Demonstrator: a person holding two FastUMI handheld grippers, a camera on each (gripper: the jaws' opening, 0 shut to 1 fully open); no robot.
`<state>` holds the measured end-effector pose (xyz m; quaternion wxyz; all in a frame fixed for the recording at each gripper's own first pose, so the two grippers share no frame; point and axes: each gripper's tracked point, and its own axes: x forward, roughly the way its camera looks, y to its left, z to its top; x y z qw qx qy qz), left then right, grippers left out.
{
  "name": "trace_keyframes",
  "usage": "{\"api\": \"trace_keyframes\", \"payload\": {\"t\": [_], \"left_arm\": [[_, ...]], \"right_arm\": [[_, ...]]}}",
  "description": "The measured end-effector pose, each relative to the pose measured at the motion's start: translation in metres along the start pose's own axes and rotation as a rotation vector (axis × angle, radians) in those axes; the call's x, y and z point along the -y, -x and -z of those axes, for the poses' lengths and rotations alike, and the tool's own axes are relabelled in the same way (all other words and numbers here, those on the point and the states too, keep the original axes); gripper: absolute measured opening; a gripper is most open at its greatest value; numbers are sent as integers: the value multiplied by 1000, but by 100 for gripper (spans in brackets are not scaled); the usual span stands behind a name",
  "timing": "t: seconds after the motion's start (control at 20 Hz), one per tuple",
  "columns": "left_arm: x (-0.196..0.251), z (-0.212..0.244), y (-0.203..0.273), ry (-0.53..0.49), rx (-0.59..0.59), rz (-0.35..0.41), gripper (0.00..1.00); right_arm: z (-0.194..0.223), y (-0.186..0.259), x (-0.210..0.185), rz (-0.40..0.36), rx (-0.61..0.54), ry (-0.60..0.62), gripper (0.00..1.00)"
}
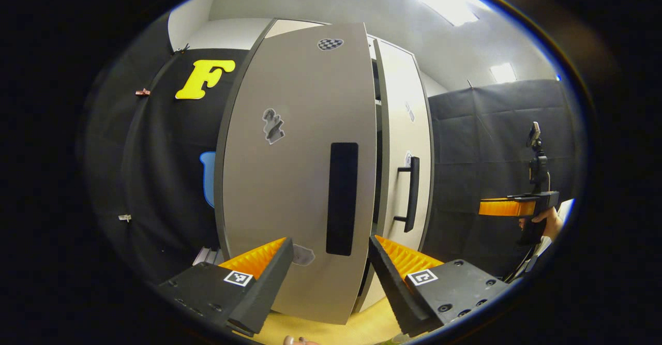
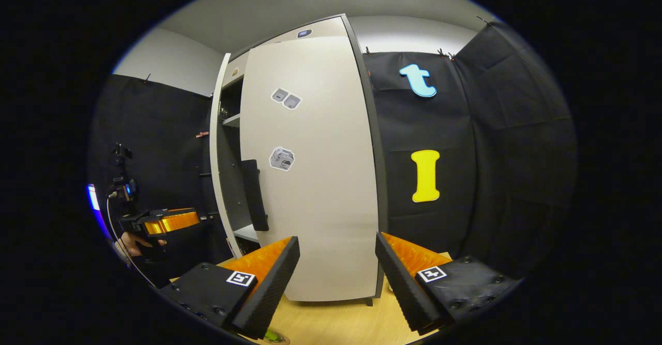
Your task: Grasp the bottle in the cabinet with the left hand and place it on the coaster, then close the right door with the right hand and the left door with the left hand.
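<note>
The grey cabinet stands on a wooden table (image 2: 336, 320). In the left gripper view its left door (image 1: 289, 179) hangs ajar, swung toward me, black handle (image 1: 341, 198) just above my left gripper (image 1: 331, 241), which is open and holds nothing. Behind it, the right door (image 1: 406, 143) looks close to shut. In the right gripper view the right door (image 2: 315, 169) faces my right gripper (image 2: 337, 239), also open and bare. A small green thing (image 2: 272, 338) peeks out at the bottom edge; I cannot tell whether it is the bottle.
Through the gap between the doors, dark shelves (image 2: 234, 120) show. The right gripper (image 1: 509, 208), held by a hand, hovers far right in the left gripper view; the left gripper (image 2: 168, 222) hovers far left in the right gripper view. Black cloth walls surround the cabinet.
</note>
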<state>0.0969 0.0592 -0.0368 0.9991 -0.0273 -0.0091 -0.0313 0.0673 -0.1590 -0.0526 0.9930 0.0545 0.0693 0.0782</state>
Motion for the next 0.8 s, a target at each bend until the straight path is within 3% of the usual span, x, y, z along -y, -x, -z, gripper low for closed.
{"api": "trace_keyframes", "payload": {"t": [0.25,0.8], "left_arm": [[-1,-3,-2,-39,-5,-24,94],[6,0,6,-18,-8,-19,94]], "right_arm": [[3,0,-4,-30,-8,9,98],[4,-2,-11,-58,-5,18,98]]}}
